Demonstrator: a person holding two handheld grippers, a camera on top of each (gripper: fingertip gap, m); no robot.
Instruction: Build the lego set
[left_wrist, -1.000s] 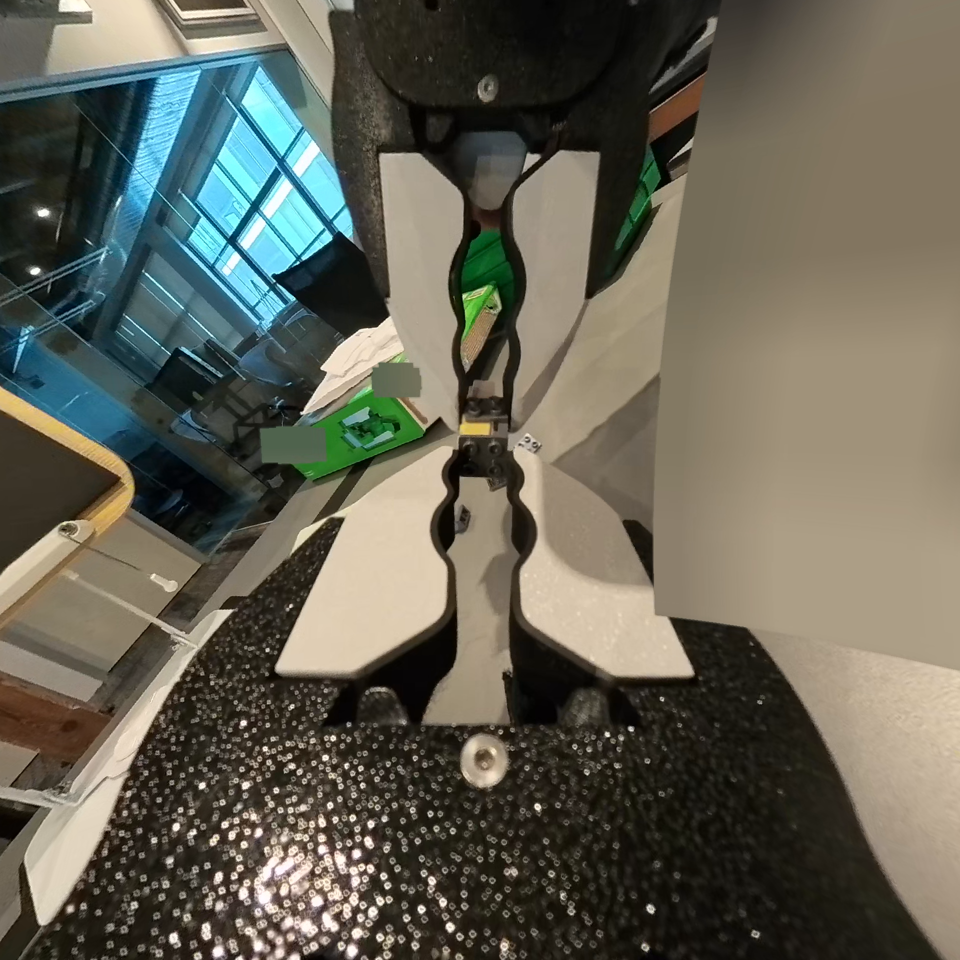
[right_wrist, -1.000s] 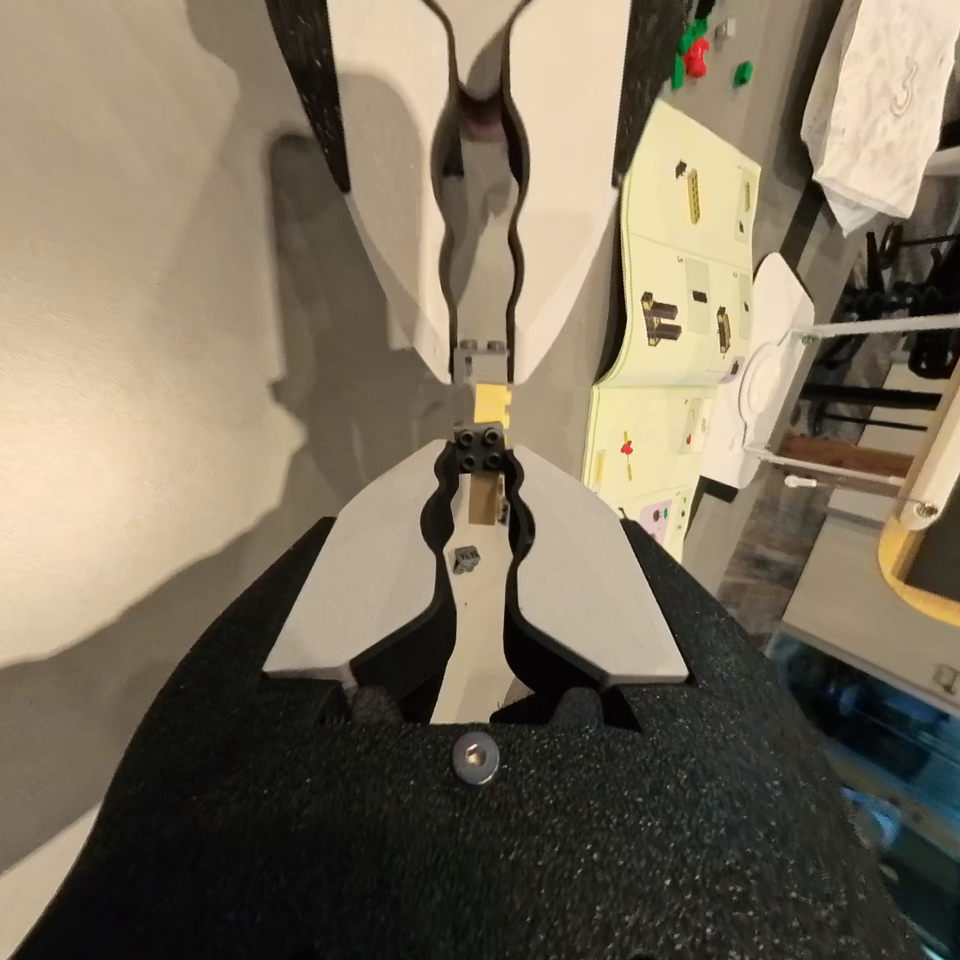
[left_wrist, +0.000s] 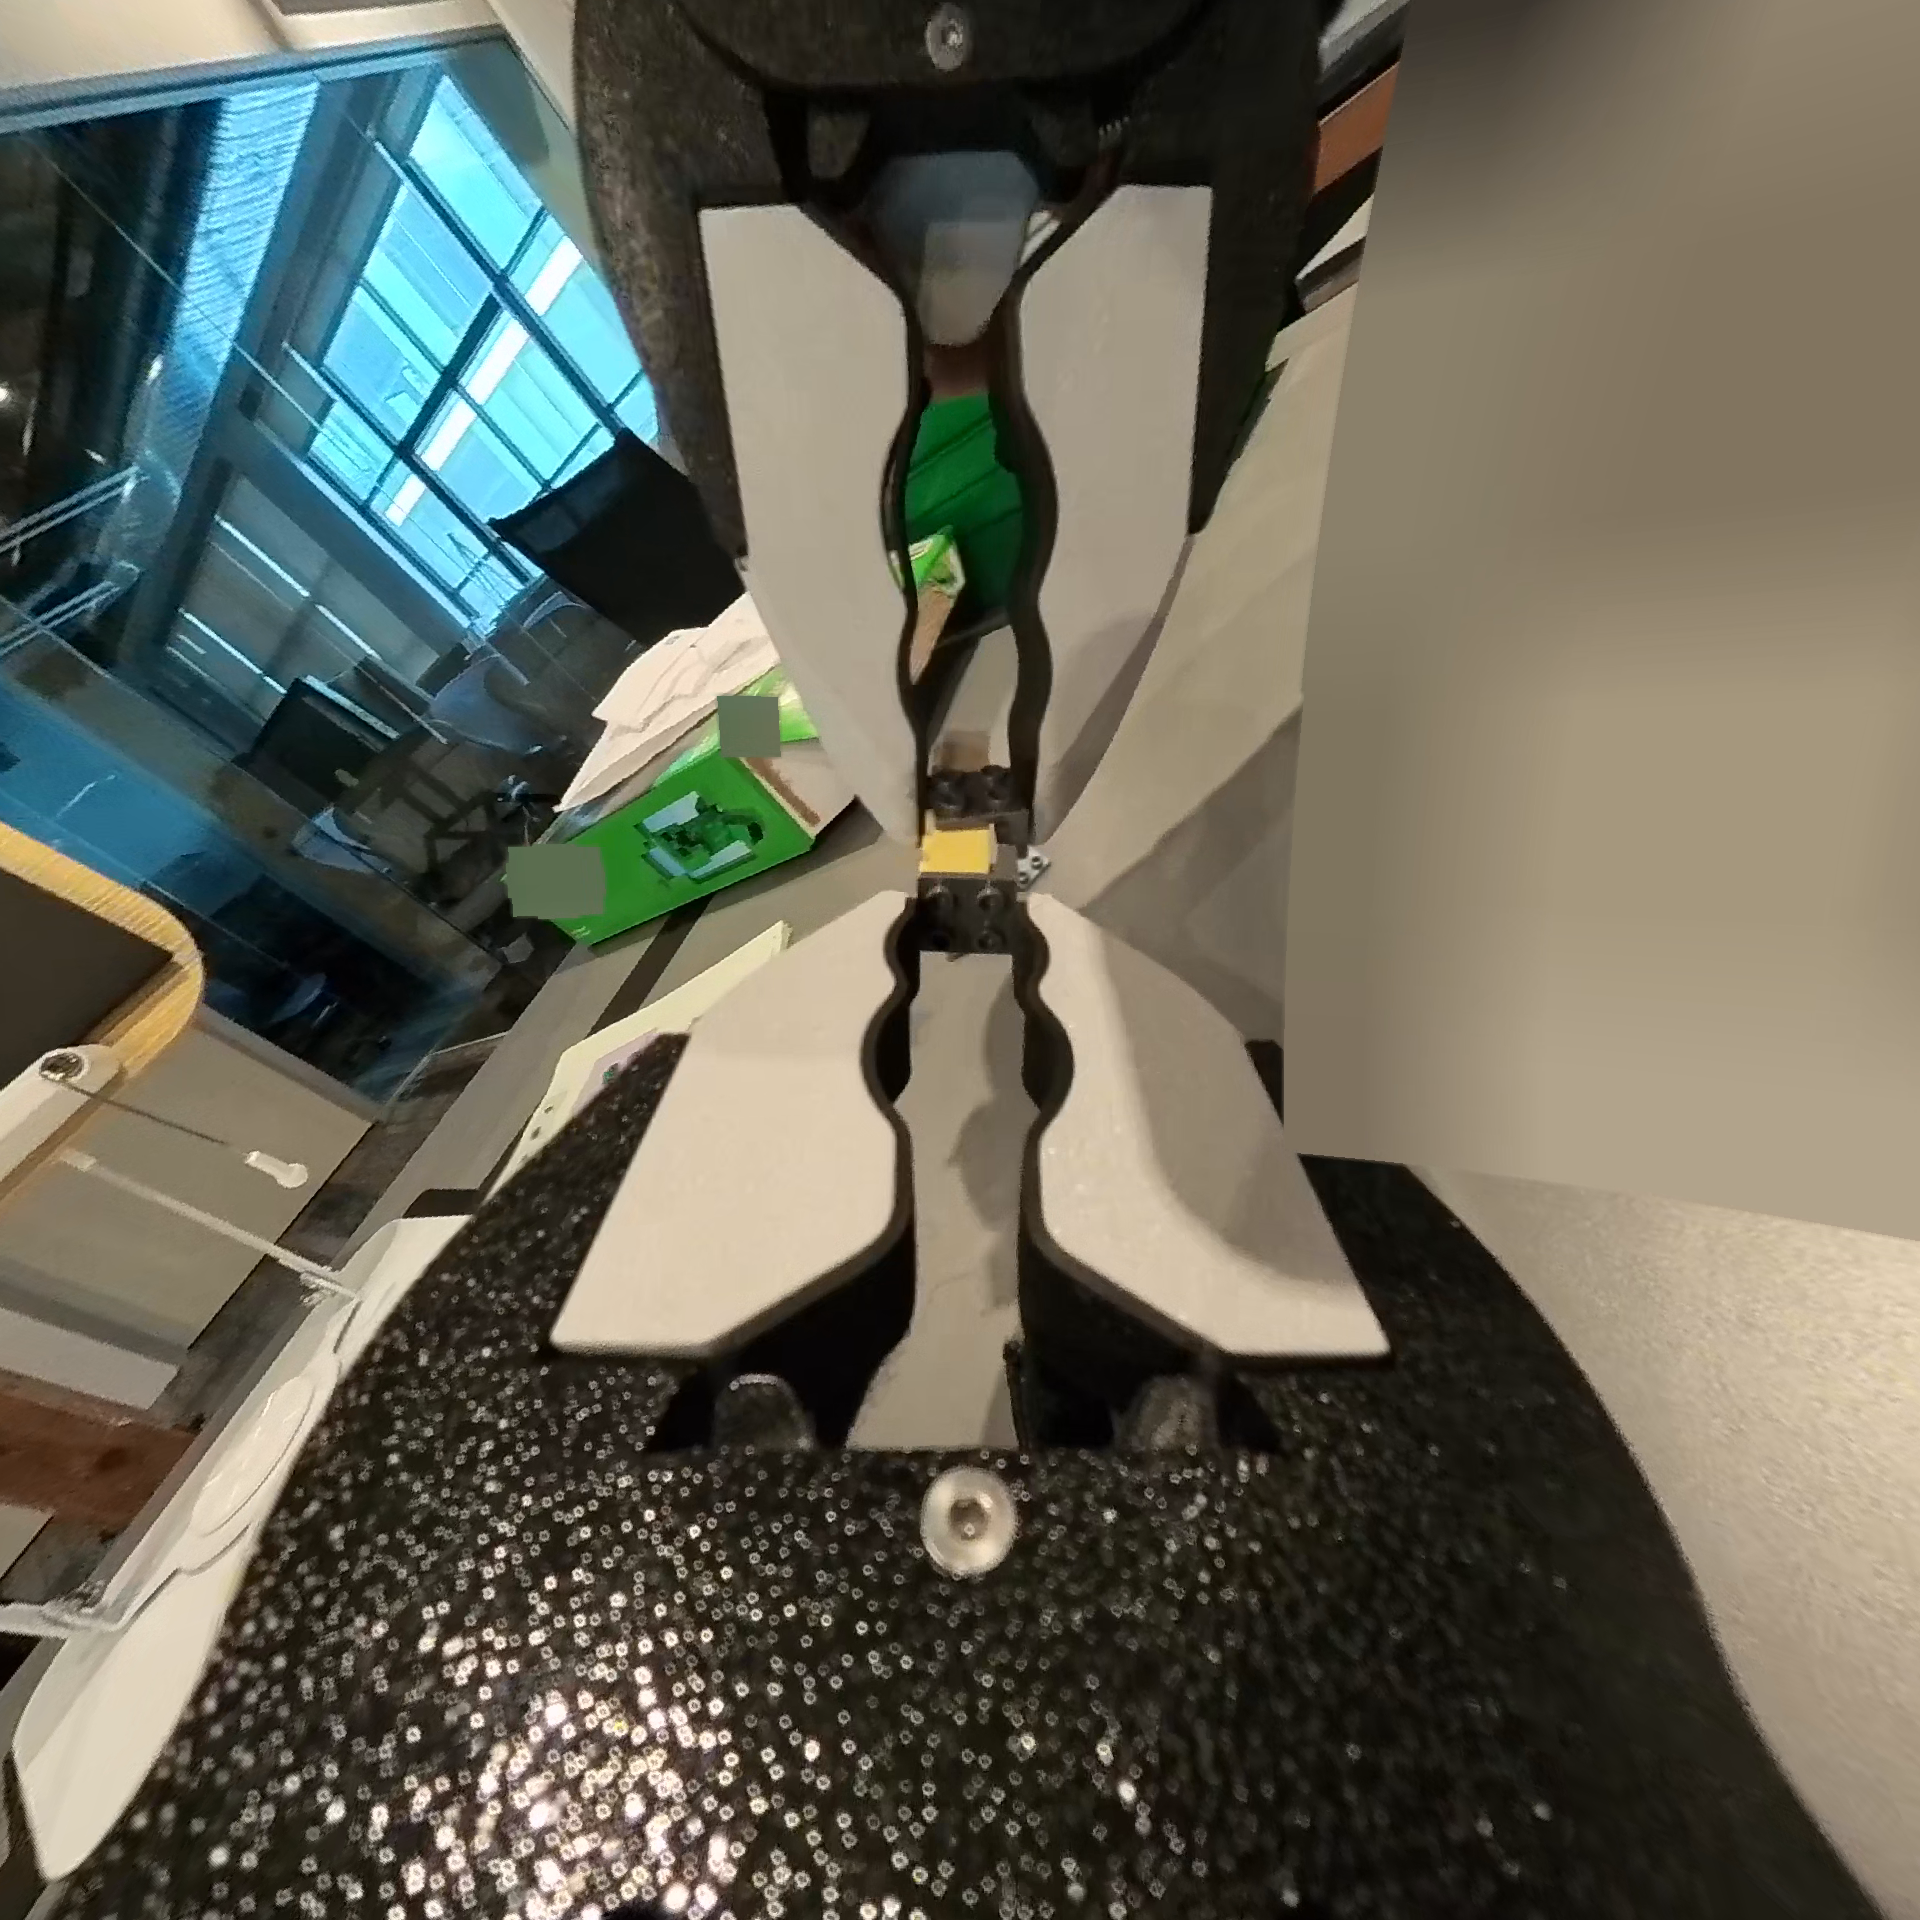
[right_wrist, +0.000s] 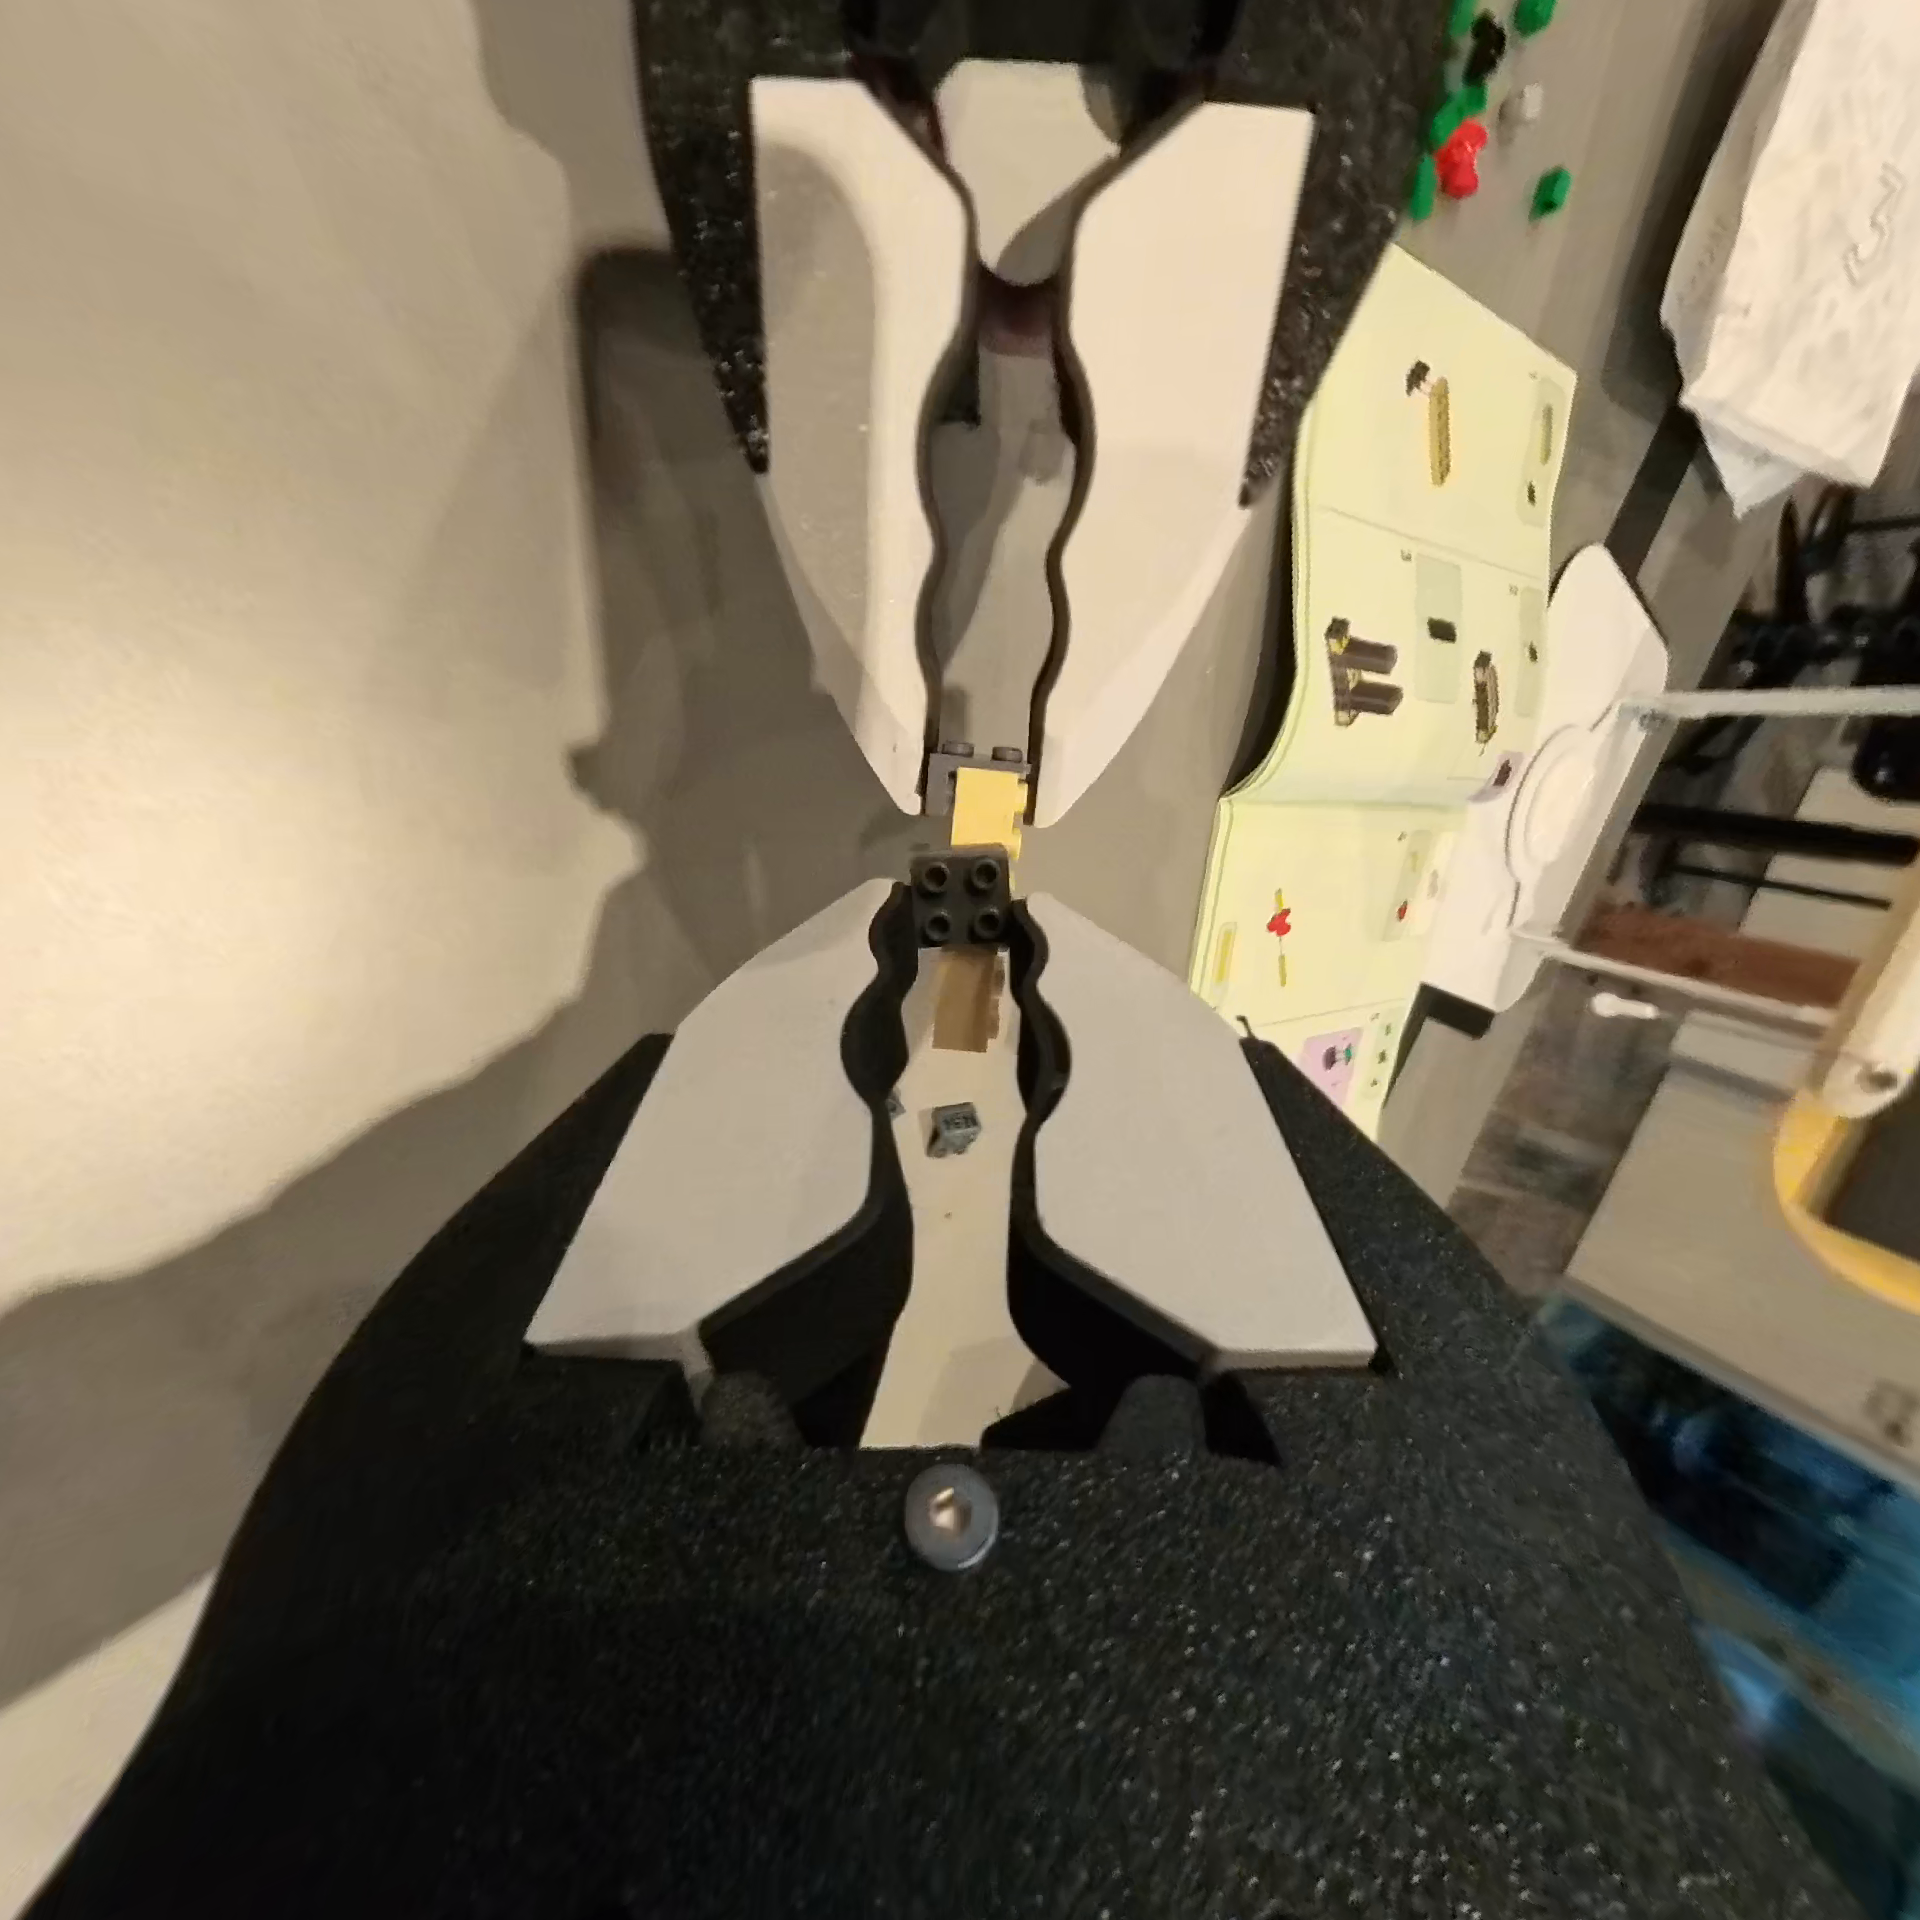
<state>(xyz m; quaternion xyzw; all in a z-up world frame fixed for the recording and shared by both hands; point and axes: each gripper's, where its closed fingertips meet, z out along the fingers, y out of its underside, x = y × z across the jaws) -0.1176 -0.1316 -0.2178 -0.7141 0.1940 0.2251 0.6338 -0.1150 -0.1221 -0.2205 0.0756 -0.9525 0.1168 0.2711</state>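
Between facing fingertips, the right gripper (right_wrist: 964, 914) clamped a black brick (right_wrist: 961, 906); the left gripper (left_wrist: 968, 914) clamped the yellow-and-grey assembly (right_wrist: 985, 802).

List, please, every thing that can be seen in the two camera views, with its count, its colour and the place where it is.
black brick: one, black, four studs, in the right gripper's tips
yellow piece: one, yellow, on a grey plate in the left gripper's tips, against the black brick
small grey piece: one, grey, on the table under the right gripper
instruction booklet: one, pale yellow-green, open on the table to the right
loose bricks: several, green and red, table beyond the booklet
green box: one, green, on the table in the left wrist view
white paper: crumpled, upper right
table: one, grey
left gripper: one, white fingers, black body, shut
right gripper: one, the same colours, shut
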